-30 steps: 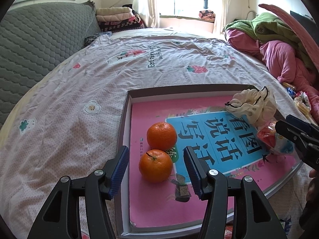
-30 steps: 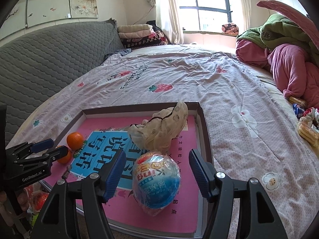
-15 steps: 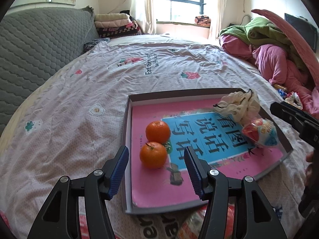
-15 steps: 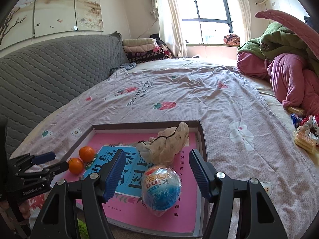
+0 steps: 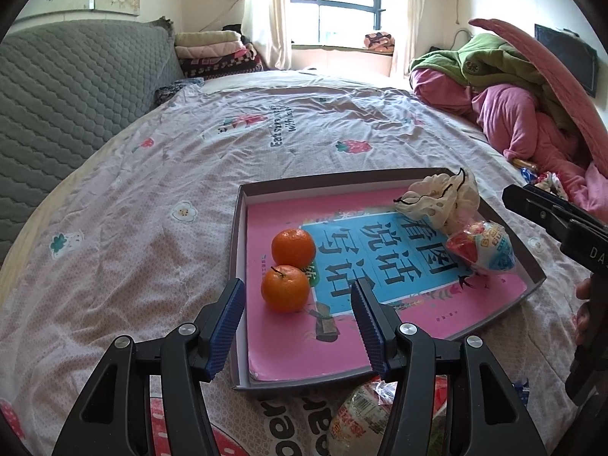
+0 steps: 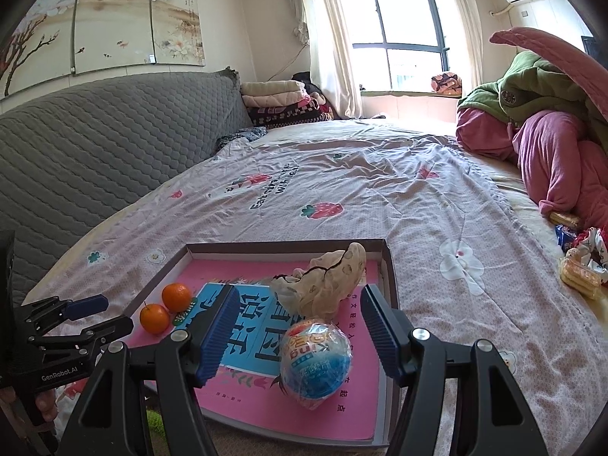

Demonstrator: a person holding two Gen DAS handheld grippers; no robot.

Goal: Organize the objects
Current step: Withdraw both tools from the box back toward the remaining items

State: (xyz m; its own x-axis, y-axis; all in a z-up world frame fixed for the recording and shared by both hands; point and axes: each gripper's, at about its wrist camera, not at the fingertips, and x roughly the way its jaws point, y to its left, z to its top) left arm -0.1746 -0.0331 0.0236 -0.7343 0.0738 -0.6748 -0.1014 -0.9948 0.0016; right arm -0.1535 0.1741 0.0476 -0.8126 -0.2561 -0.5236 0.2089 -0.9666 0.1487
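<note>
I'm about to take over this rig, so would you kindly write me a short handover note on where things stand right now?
Left gripper: open, empty, hovering near the closer tangerine.
Right gripper: open, empty, above the wrapped toy egg.
In the shallow box, on the pink book: two tangerines, second one behind; cream drawstring pouch; egg.
Outside, near edge: a packaged snack.
Left: probably the snack; nothing is held.

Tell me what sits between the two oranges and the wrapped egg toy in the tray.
Only the pink book's blue title panel lies between the oranges and the egg toy; nothing stands on it. The left wrist view shows this best.
</note>
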